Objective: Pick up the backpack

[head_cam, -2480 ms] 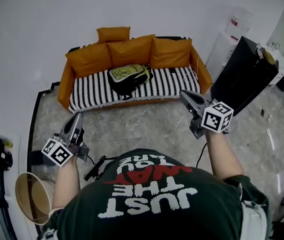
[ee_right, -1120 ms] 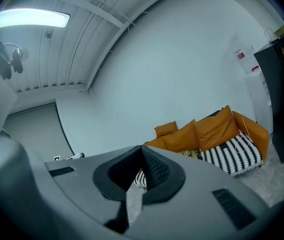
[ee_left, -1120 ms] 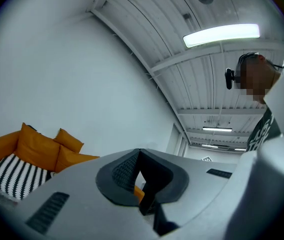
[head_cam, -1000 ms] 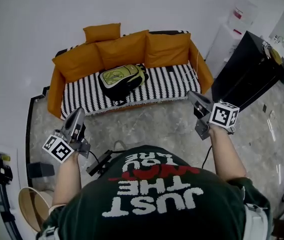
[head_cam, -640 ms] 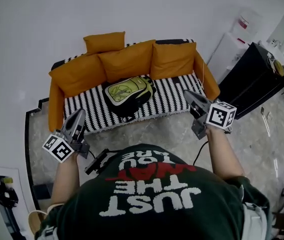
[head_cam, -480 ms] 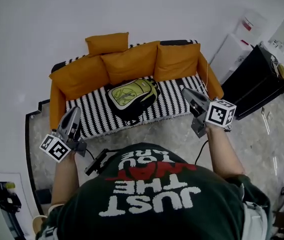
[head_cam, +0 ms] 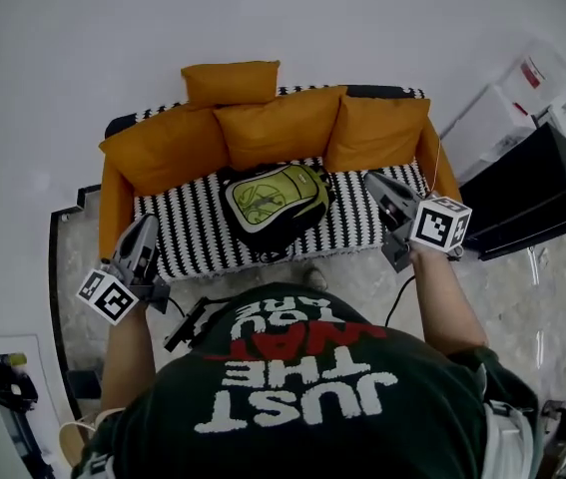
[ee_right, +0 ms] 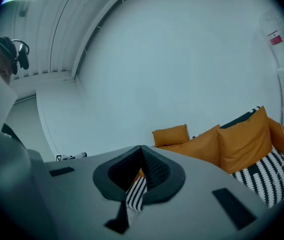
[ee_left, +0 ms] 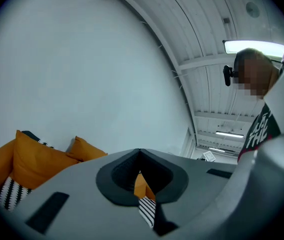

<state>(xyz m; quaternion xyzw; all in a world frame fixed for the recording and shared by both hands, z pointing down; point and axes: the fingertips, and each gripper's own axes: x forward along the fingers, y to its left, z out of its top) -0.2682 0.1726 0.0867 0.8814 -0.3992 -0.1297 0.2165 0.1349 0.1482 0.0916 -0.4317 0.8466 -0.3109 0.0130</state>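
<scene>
Backpack (head_cam: pixel 275 200) looks soft and floppy, so grab its top handle; left gripper (head_cam: pixel 146 228) and right gripper (head_cam: pixel 374 182) are closed, empty

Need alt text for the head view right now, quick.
A yellow-green backpack lies untouched on the black-and-white striped seat of an orange sofa. The person faces it, left gripper and right gripper held out either side, both shut and empty.
</scene>
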